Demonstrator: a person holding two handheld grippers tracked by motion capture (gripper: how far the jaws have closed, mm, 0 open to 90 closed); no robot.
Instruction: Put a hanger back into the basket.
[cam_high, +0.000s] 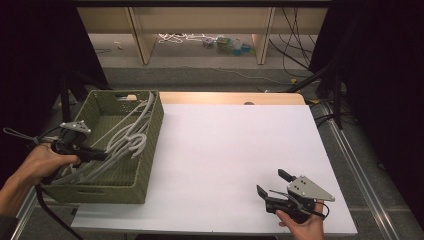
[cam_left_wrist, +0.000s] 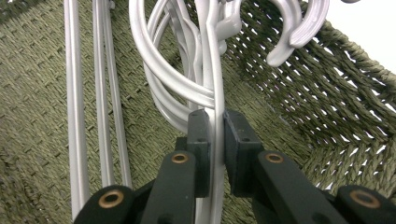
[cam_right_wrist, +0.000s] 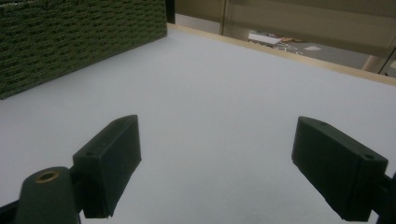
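- The white tabletop (cam_high: 235, 160) has lots of bare room beside the basket, a good spot to put a hanger down.
- The green woven basket (cam_high: 150, 150) sits at the left edge and holds a tangle of grey plastic hangers (cam_high: 127, 137).
- The left tool (cam_left_wrist: 214, 140) is clamped on one hanger bar (cam_left_wrist: 215, 100). Lift slowly and straight up, because the hooks may catch each other.
- The right tool (cam_right_wrist: 217, 163) waits low over the tabletop, jaws wide apart, ready to help.

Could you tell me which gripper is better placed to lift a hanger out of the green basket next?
Left. The left gripper is inside the woven basket, jaws closed on a white hanger. The right gripper sits open over the bare table, away from the basket.
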